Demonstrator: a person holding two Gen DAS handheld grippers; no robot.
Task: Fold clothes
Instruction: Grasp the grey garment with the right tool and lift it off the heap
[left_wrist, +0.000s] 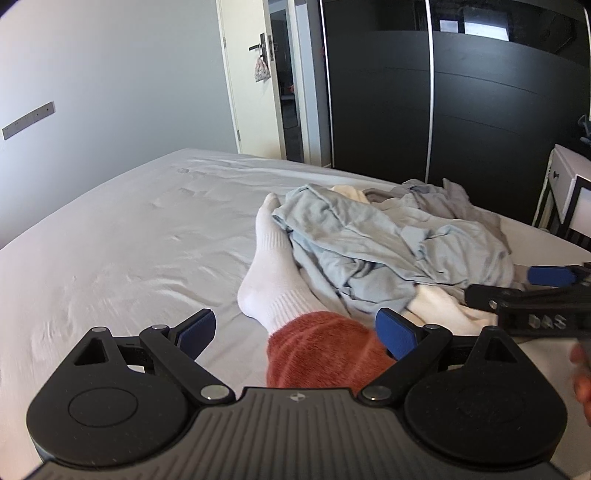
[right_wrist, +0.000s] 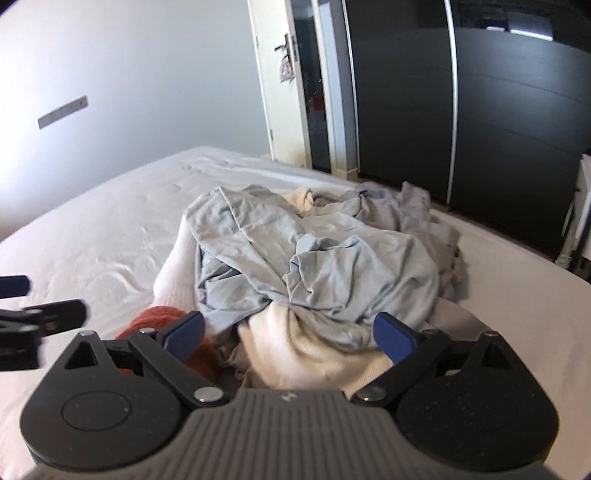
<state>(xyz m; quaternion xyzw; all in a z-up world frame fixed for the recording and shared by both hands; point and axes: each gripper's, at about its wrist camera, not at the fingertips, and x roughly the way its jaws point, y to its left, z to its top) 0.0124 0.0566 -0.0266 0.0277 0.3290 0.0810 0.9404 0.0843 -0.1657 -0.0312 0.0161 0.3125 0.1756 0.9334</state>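
Judging by the untouched heap, the folding has not started: this is the choosing step, and the next move calls for singling out one garment, pinching it by an edge and drawing it clear onto the bare sheet of the bed (left_wrist: 110, 236) to the left. The left gripper (left_wrist: 295, 330) hangs with its fingers spread wide, empty, over a rust-orange fuzzy garment (left_wrist: 321, 350) lying directly beneath and between them; a white sock (left_wrist: 269, 266) stretches ahead of it, just left of centre, and touches the heap. Further right, the light blue garment (right_wrist: 295, 258) lies crumpled ahead of the right gripper (right_wrist: 291, 334), whose fingers are likewise apart and hold nothing. A cream garment (right_wrist: 303, 350) sits right between those fingers, tucked under the blue one, which will likely drag along unless lifted first.
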